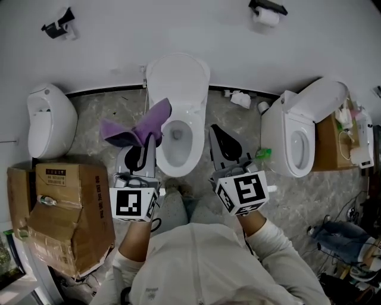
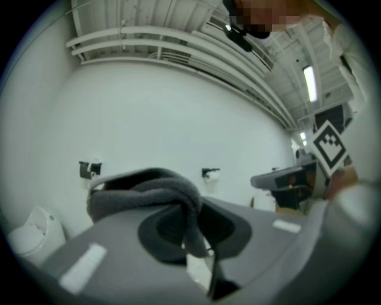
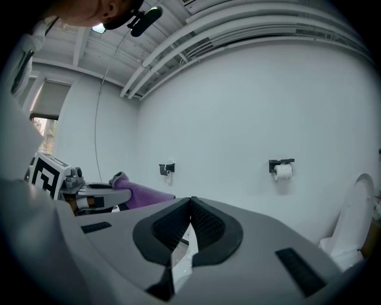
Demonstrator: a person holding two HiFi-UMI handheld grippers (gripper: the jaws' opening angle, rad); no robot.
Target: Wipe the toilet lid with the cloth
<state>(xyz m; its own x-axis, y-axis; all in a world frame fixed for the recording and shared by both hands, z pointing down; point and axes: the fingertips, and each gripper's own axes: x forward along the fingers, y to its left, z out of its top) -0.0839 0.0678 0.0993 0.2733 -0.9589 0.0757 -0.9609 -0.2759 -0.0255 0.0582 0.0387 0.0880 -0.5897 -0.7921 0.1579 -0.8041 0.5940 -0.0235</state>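
Observation:
In the head view a white toilet stands straight ahead, its lid (image 1: 177, 76) raised against the wall and its bowl (image 1: 178, 143) open. My left gripper (image 1: 144, 140) is shut on a purple cloth (image 1: 138, 127), which fans out up and left beside the bowl's left rim. In the left gripper view the cloth (image 2: 149, 192) drapes over the closed pads of the left gripper (image 2: 191, 221). My right gripper (image 1: 224, 142) hovers at the bowl's right side, shut and empty. In the right gripper view the right gripper (image 3: 190, 209) has its pads pressed together, and the cloth (image 3: 143, 194) shows at the left.
A taped cardboard box (image 1: 65, 214) sits at the near left, with a white fixture (image 1: 50, 119) behind it. A second toilet (image 1: 297, 134) and a box of supplies (image 1: 345, 134) stand to the right. A paper roll holder (image 1: 266, 13) hangs on the wall.

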